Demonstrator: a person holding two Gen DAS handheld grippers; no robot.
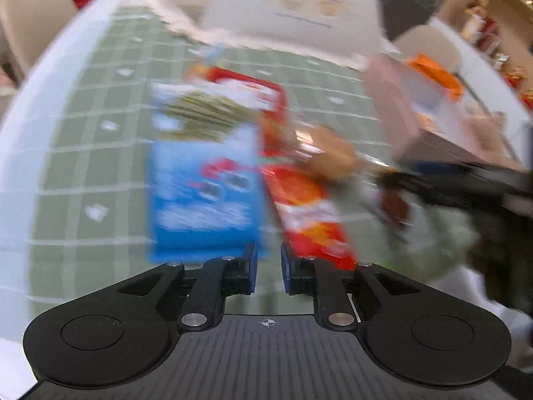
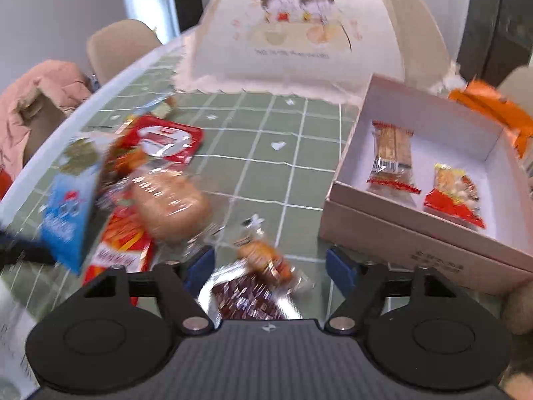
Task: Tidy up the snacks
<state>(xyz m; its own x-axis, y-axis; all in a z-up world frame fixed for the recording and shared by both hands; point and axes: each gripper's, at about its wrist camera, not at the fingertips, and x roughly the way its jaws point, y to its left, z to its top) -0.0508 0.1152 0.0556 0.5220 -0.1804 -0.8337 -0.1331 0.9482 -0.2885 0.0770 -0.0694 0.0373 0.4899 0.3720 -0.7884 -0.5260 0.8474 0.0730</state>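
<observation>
I read the left gripper (image 1: 268, 268) as clenched on nothing: its blue pads sit close with only a narrow slot between them, and no wrapper shows in that slot. It hangs over the near end of the snack pile, the blue biscuit box (image 1: 203, 193) just left of its line and the long red-orange packet (image 1: 309, 213) just right.

The right gripper (image 2: 269, 266) is released, jaws standing apart and touching nothing. Between them, partly under the gripper body, lies a shiny brown foil packet (image 2: 248, 296), and on its far end rests a small clear-wrapped cake (image 2: 266, 260). Neither pad presses on either one.

The relation that matters: the foil packet lies directly ahead of and below the right gripper, its long axis running roughly along the line the gripper points, so the pads would meet its long sides. The right hand is clearly the nearer one; the left is off over the pile toward the worktop's left edge.

The pink tray box (image 2: 393, 243) sits near the worktop's right edge, just beyond the right gripper's right finger, already holding a wrapped bar (image 2: 393, 153) and a red-ended snack pack (image 2: 454, 193). I judge the next step as closing on the foil packet and carrying it right, over the box's near wall. Motion blur leaves the wrappers' printing unreadable.
</observation>
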